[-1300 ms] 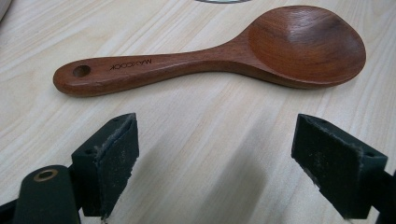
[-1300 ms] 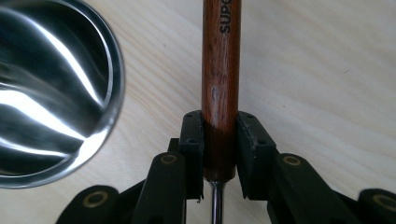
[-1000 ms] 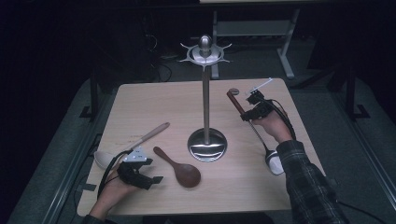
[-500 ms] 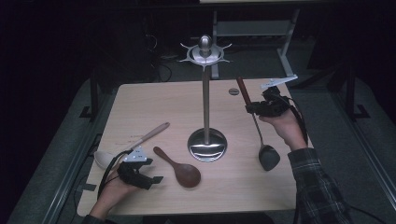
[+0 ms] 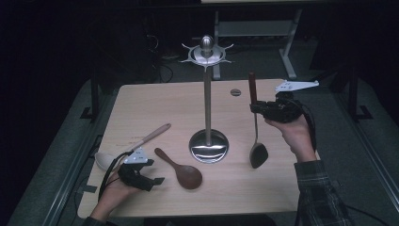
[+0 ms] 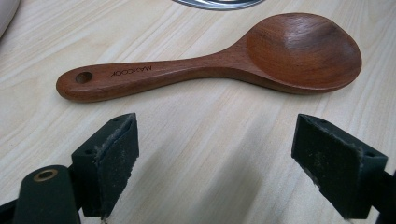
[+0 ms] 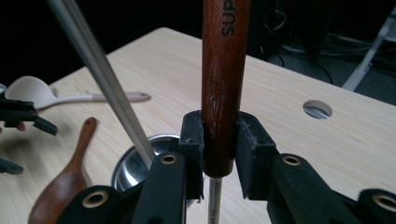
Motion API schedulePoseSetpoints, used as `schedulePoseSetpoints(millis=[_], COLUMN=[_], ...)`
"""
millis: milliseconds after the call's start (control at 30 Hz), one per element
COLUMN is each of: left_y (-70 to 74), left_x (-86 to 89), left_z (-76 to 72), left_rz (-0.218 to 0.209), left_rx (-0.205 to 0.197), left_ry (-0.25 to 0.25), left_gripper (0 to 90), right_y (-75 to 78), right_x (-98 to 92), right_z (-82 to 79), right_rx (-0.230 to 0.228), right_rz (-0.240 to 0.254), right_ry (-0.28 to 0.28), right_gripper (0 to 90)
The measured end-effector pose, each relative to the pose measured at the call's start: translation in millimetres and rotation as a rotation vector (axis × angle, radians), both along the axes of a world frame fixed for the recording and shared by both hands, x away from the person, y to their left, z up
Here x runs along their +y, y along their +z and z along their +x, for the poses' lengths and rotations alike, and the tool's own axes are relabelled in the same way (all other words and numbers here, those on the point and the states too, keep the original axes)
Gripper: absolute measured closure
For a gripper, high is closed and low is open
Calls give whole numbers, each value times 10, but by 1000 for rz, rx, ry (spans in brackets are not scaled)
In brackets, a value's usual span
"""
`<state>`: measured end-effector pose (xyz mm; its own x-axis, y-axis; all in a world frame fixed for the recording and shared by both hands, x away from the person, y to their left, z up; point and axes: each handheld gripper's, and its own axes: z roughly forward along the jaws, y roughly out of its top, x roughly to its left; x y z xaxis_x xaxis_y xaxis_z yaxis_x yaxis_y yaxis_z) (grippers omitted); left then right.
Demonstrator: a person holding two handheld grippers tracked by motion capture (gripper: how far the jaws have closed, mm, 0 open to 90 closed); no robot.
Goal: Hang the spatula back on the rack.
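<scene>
High view: right gripper (image 5: 258,107) pinches the wood handle of a ladle (image 5: 257,136), held upright, handle end up, dark bowl hanging low, just above the table (image 5: 155,101). It sits right of the utensil stand (image 5: 207,108), near the pole but apart from it. Stand = steel pole on a round base w/ a hook ring at the top; the ring carries no utensils.

Right gripper view: jaws clamped on the handle's lower end, pads (image 7: 191,140) flat on both sides of the wood, thin metal shank coming out below. Grip looks square, no visible tilt in the pads.

Left gripper (image 5: 146,176) rests at the near-left table edge, jaws spread wide, nothing between them. Left gripper view has the brown wooden spoon (image 6: 210,60) lying flat just ahead of the pads, not touched. A pale spoon (image 5: 129,148) lies farther left, bowl over the table edge.

Handling, my read: ladle is stiff, moderate wt, mass mostly in the bowl, so it wants to hang plumb like a pendulum. Varnished wood is prob slick-ish, round section may roll in the pads if squeezed lightly. Current hold near the wood/shank joint is ok for carrying, but leaves the handle top free, which is what needs to meet a hook. Can't tell from the frames if the handle end has a hang hole. Wooden spoon: light, rigid, hole at the handle end; best taken mid-handle, across the narrow width.
</scene>
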<state>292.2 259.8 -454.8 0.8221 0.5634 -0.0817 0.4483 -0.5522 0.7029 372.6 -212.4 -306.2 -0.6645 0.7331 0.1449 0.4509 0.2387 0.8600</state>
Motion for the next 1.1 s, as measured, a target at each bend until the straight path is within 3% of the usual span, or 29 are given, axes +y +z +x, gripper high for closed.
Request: schedulePoseSetpoints(millis=[133, 567, 1100], left_y=[-1, 9, 5], left_x=[-1, 9, 11], left_z=[-1, -4, 0], left_rz=[-5, -4, -9], left_rx=[-1, -4, -6], left_ry=[2, 0, 7], left_gripper=[145, 145, 145], right_y=[20, 129, 420], right_x=[-27, -78, 62], right_z=[-83, -235, -374], right_rx=[-33, -81, -149], right_rz=[37, 70, 103], right_ry=[10, 39, 133], right_gripper=[738, 736, 736])
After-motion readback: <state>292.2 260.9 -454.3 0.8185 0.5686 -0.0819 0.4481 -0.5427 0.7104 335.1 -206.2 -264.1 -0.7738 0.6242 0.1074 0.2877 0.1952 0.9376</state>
